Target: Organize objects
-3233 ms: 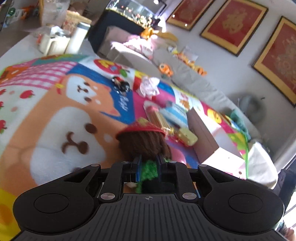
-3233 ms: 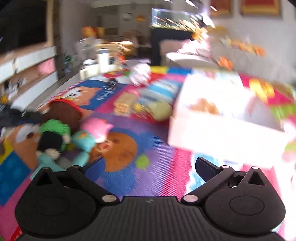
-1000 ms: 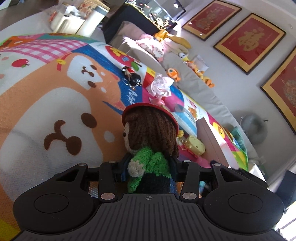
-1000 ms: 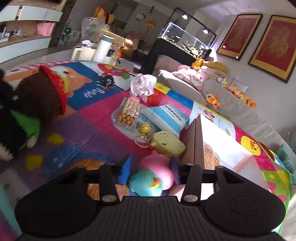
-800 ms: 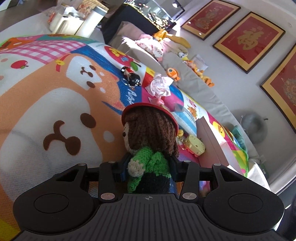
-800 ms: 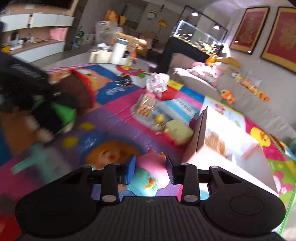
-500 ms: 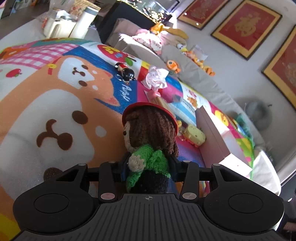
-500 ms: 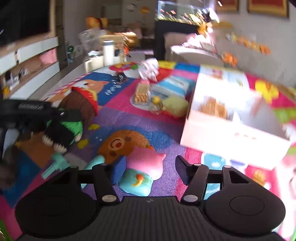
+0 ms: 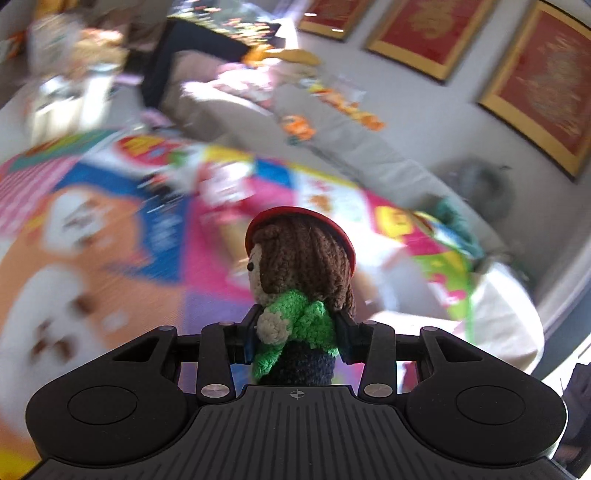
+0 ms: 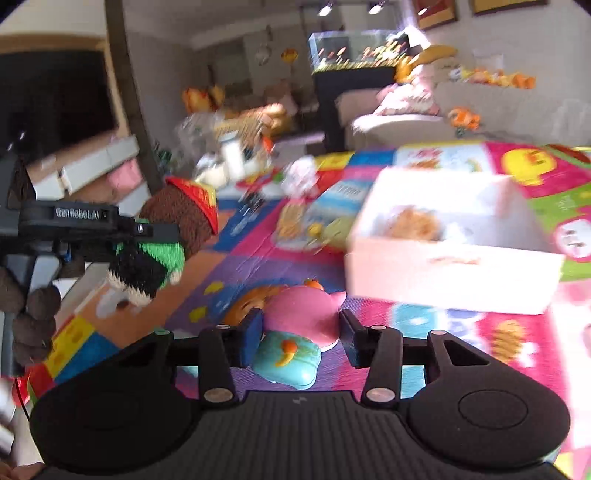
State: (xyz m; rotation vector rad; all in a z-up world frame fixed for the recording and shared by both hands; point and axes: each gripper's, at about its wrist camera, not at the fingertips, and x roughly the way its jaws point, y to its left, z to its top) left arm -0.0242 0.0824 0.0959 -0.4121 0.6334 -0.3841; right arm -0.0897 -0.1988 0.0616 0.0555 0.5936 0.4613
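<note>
Left fingers [image 9: 251, 334] pinch the crocheted doll [image 9: 297, 291]; right fingers [image 10: 251, 341], closing, flank the pink toy [image 10: 303, 314].

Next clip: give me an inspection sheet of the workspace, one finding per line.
Surface: colourful cartoon play mat, blurred.
Job's things: crochet doll lifted clear; pink and teal toy; open white box with something tan inside.
Clutter: snack packets and a yellow toy beside the box.
Grippers: left gripper clamped on the doll's body; right gripper closing around the pink and teal toy.
Cables: nothing seen.
Surroundings: grey sofa with plush toys, fish tank, red framed pictures.
</note>
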